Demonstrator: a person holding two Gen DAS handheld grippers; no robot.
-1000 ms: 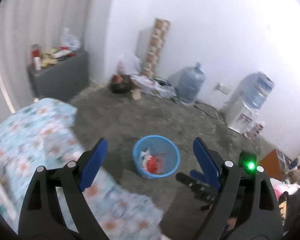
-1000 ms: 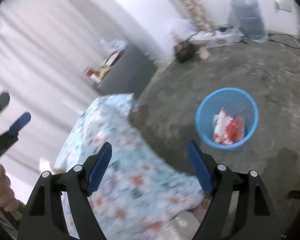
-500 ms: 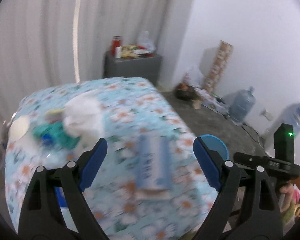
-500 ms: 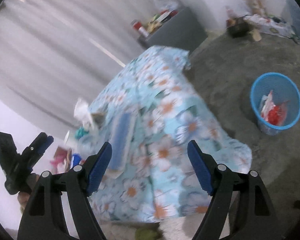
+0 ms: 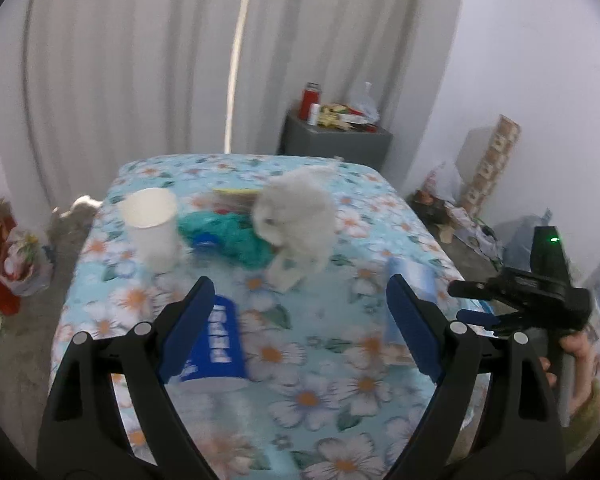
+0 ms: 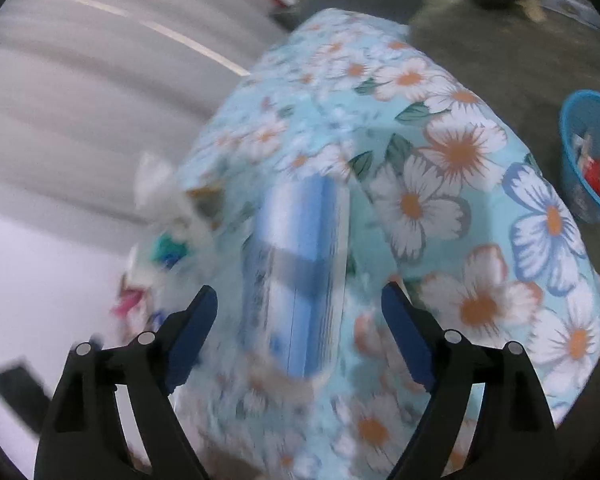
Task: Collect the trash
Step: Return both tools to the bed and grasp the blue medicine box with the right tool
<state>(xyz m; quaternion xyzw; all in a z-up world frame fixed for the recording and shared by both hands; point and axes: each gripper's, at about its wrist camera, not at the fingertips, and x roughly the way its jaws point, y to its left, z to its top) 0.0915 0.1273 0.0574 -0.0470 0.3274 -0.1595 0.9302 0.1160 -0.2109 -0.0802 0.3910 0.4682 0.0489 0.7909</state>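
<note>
Fingers of the left gripper (image 5: 300, 320) gape empty; the right gripper (image 6: 298, 330) is opening over the blue packet (image 6: 300, 264) at frame centre. Approach step, I judge: next lower and close.

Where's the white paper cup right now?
In the left wrist view the white paper cup stands upright at the table's far left, beside the crumpled green bag.

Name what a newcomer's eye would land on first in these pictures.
A table draped in a light-blue cloth with white flowers fills both views. Near its far end a crumpled white wad sits beside a white paper cup. A blue mesh waste basket with red scraps stands on the floor.
</note>
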